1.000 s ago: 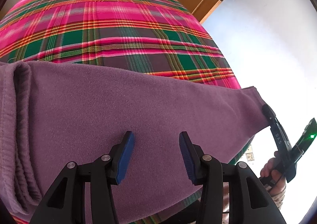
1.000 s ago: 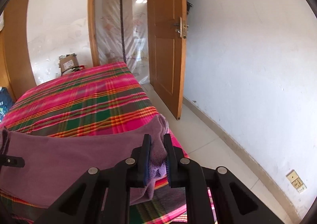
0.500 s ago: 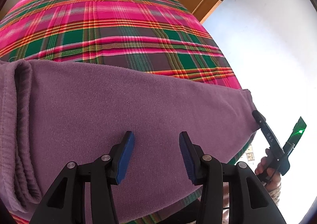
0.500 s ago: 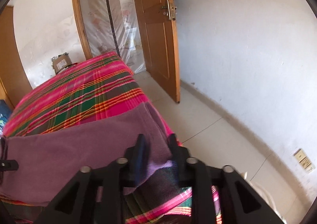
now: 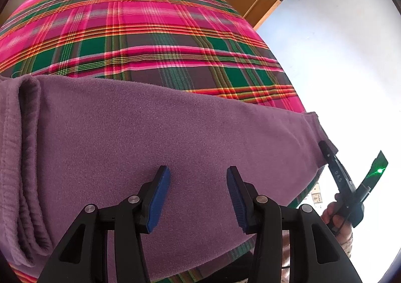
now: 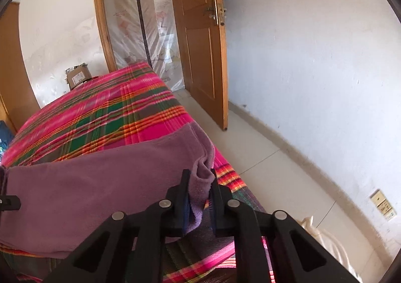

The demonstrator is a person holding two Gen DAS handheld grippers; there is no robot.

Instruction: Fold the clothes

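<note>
The purple fleece garment [image 5: 155, 137] is matt, soft cloth with a fine nap; its folded edge at the left looks ribbed. The plaid bedspread [image 5: 140, 32] is flat woven cloth in pink, green and orange, with a slight sheen. The left tongs [image 5: 198, 195] are matt black plastic with silvery metal pins and ridged blue pads [image 5: 160, 197]. The right tongs [image 6: 199, 197] have the same black plastic finish. The door [image 6: 200, 45] is smooth varnished wood with a metal handle. The floor [image 6: 275, 170] is pale glossy tile.
</note>
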